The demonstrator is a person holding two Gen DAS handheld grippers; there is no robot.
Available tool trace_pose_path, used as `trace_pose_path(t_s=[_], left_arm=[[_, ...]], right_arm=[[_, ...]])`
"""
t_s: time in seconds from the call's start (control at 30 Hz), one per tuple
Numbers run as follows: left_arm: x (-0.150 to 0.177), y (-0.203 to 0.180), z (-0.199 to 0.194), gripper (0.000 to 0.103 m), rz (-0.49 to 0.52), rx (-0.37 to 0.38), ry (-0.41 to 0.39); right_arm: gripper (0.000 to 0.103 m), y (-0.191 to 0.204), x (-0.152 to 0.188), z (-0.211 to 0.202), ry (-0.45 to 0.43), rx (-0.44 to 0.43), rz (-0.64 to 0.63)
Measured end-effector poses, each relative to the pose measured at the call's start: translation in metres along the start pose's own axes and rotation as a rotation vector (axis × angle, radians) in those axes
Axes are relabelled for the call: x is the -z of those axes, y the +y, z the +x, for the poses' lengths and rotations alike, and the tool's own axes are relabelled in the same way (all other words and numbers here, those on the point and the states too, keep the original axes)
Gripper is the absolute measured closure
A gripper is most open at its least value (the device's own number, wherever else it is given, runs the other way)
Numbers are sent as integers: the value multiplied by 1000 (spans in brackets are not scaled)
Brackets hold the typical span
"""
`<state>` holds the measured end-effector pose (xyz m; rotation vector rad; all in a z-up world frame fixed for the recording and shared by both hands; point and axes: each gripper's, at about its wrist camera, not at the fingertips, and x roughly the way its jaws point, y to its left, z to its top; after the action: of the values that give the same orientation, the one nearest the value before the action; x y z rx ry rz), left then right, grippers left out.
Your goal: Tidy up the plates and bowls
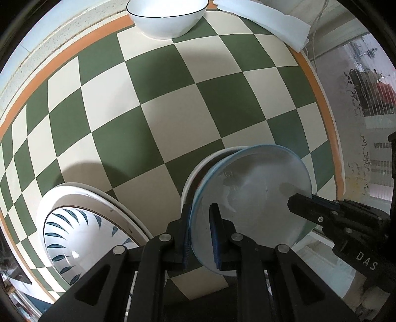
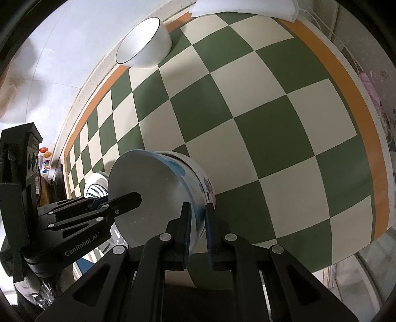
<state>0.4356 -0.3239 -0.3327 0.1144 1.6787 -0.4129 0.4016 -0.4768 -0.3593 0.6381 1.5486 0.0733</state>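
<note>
1. A big table covered in a green-and-cream checkered cloth with an orange border [image 1: 173, 104] is seen filling most of both wrist views, so everything is being looked down on from above.
2. A wide white plate with dark blue leaf strokes painted round its well [image 1: 74, 223] is seen lying flat on the cloth at the lower left of the left wrist view, well apart from the held bowl.
3. A pale ceramic bowl with a light blue rim and blue and purple painted patches on its outer wall [image 2: 158, 195] is held between both grippers near the table's near edge. It's tilted on its side, with the inside facing the left gripper's side. Whether it's touching the cloth can't be told.
4. A plain white bowl with a thin dark rim line [image 1: 167, 17] is set upright at the far edge of the table, well apart from everything else.
5. A folded white cloth [image 1: 272, 22] is lying at the far corner, near that plain bowl.
6. The left gripper [image 1: 200, 237] is clamped down nearly closed on the bowl's rim, one pad inside and one outside the wall.
7. The right gripper [image 2: 198, 230] is pinched the same way on the opposite rim, with the wall sandwiched between its pads.
</note>
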Motion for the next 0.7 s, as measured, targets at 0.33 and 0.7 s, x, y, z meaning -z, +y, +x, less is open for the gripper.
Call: trace_pose_path(t_s=[0.33,0.7], left_arm=[[2,9,-4,91,-4,5,17],[-17,27,-51,90,-38,70,-61]], right_arm=[[90,-4,-1,0,27,-11,4],[90,0,-28,-34,-40,-111,36]])
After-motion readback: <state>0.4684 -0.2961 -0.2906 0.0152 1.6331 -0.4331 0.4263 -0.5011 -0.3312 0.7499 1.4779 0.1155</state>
